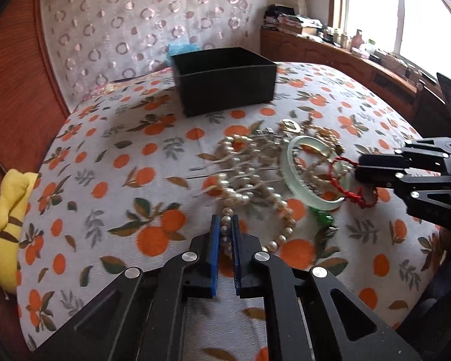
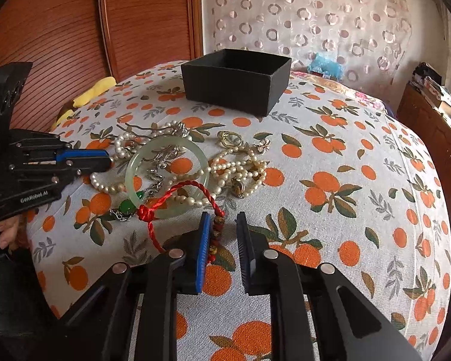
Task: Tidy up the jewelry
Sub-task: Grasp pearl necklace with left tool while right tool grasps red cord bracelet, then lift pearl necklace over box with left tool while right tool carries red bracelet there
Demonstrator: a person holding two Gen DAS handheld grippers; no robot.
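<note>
A heap of jewelry lies on the orange-print cloth: pearl strands [image 1: 243, 177] [image 2: 231, 168], a pale green jade bangle [image 1: 309, 186] [image 2: 165, 177], a red cord bracelet [image 1: 345, 180] [image 2: 195, 192], a green bead piece [image 2: 129, 206] and a gold piece [image 2: 230, 138]. An open black box [image 1: 225, 79] [image 2: 237, 78] stands behind the heap. My left gripper [image 1: 225, 222] is shut on a pearl strand; it also shows in the right wrist view [image 2: 106, 159]. My right gripper [image 2: 224, 219] is open around the beaded end of the red cord; it also shows in the left wrist view [image 1: 360, 170].
A yellow cloth [image 1: 10, 222] lies at the table's left edge by a wooden panel [image 2: 60, 30]. A patterned curtain [image 1: 141, 21] hangs behind. A cluttered wooden cabinet [image 1: 345, 57] runs along the window side.
</note>
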